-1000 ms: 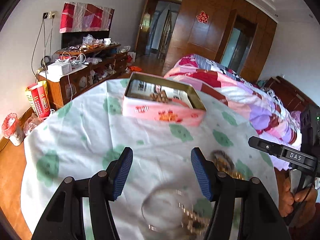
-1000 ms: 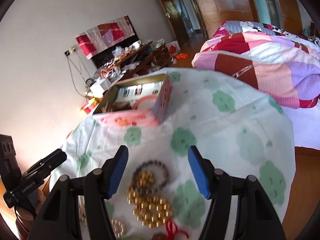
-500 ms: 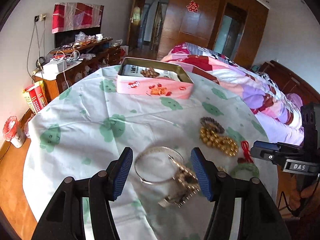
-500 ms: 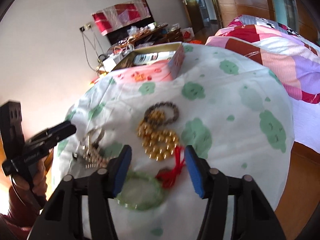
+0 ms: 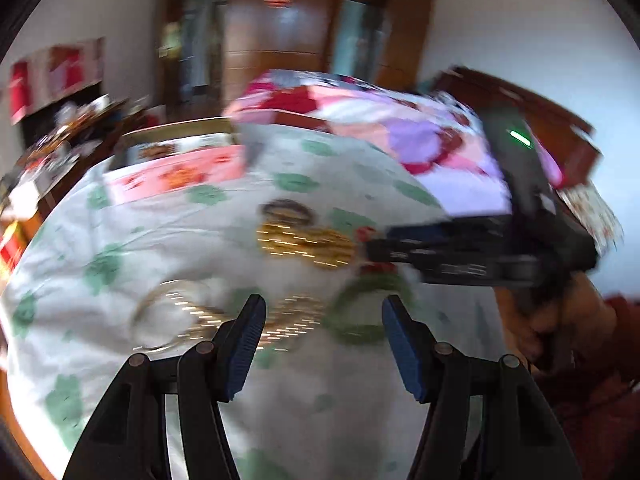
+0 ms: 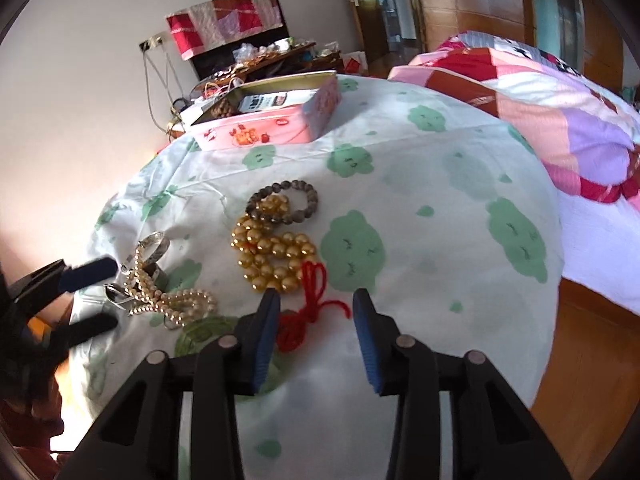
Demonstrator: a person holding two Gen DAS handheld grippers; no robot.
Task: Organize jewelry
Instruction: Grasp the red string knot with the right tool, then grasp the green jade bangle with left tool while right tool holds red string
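Observation:
Jewelry lies on the white cloth with green patches. A gold bead necklace [image 6: 272,248] overlaps a dark bead bracelet [image 6: 306,202]. A red yarn tassel [image 6: 310,308] lies between the open jaws of my right gripper [image 6: 316,316]. A pearl strand [image 6: 176,300] and silver bangle [image 6: 158,246] lie left; a green bracelet [image 6: 200,334] sits near the left finger. My left gripper [image 5: 322,332] is open and empty above the blurred pearls [image 5: 288,320] and green bracelet [image 5: 360,316]. The pink tin box [image 6: 276,120] stands open at the far side.
A bed with a patchwork quilt [image 6: 540,92] runs along the right of the table. A cluttered wooden cabinet [image 6: 260,60] stands behind the tin against the wall. The table edge drops to wood floor [image 6: 592,352] on the right.
The left gripper has swung right, its view now motion-blurred. The right gripper has moved down and forward, so the red tassel sits between its fingers.

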